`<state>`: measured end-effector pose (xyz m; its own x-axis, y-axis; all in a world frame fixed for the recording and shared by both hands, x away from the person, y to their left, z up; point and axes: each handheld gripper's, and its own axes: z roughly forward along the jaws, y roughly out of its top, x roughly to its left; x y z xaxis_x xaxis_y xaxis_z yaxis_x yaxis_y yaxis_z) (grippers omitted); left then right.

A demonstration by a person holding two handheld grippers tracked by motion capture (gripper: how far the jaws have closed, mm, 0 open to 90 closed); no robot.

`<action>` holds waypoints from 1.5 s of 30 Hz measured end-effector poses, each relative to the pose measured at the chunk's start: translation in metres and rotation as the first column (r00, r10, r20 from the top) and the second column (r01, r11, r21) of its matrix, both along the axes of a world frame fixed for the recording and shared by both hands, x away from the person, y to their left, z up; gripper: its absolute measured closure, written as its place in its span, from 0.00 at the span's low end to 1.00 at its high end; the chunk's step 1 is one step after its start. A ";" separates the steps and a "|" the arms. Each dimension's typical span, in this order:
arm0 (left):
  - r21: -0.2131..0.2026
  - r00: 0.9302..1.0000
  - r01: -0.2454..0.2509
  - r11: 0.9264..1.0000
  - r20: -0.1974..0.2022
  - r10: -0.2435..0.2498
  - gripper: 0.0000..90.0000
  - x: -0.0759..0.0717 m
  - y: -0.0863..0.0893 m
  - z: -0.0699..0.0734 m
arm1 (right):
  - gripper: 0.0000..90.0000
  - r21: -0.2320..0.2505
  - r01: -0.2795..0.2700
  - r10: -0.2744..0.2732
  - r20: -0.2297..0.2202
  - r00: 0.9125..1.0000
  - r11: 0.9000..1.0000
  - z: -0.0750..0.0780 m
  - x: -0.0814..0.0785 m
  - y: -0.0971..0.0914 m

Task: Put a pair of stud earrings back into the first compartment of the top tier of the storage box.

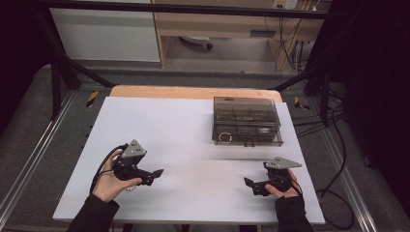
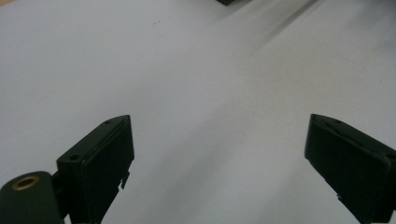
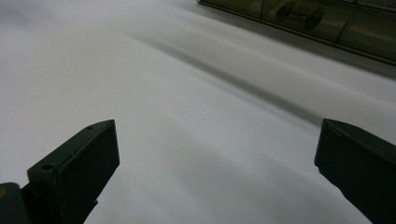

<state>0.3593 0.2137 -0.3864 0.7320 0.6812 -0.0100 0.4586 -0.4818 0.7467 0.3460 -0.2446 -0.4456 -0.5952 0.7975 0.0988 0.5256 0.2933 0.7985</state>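
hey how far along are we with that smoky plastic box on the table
Nothing looks done: the compartment box sits closed on the white table, untouched. In hand: nothing; the left gripper and right gripper rest open near the table's front edge. Left: reaching for the box and handling it.

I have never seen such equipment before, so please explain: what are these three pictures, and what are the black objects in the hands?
A person sits at a white table and holds a hand tool with a two-jaw claw in each hand. The top picture looks down from above: the left claw and the right claw rest low over the table, pointing toward each other. The other two pictures come from small cameras on each tool, looking along its own jaws: left claw, right claw. Both are open and hold nothing. Farther back lies a closed, smoky transparent box with compartments inside.
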 end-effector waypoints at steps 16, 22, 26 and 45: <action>0.016 0.999 -0.045 0.999 -0.011 0.045 0.10 -0.018 0.029 -0.025 | 0.01 -0.003 0.002 -0.002 -0.001 1.000 1.000 0.000 0.000 -0.001; 0.033 0.999 -0.044 0.998 -0.029 0.045 0.11 -0.024 0.033 -0.030 | 0.01 0.000 0.002 -0.002 -0.003 1.000 1.000 0.000 0.000 0.000; 0.037 0.998 -0.048 0.998 -0.044 0.050 0.13 -0.028 0.037 -0.034 | 0.01 -0.002 0.001 -0.001 -0.001 1.000 1.000 0.000 0.000 -0.001; 0.068 0.992 -0.072 0.995 -0.102 0.079 0.40 -0.038 0.048 -0.042 | 0.01 -0.002 0.001 -0.001 -0.001 1.000 1.000 0.000 0.000 -0.001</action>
<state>0.3213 0.2621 -0.4284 0.6755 0.7364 -0.0384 0.5695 -0.4880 0.6614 0.3458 -0.2455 -0.4454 -0.5943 0.7983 0.0979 0.5267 0.2943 0.7975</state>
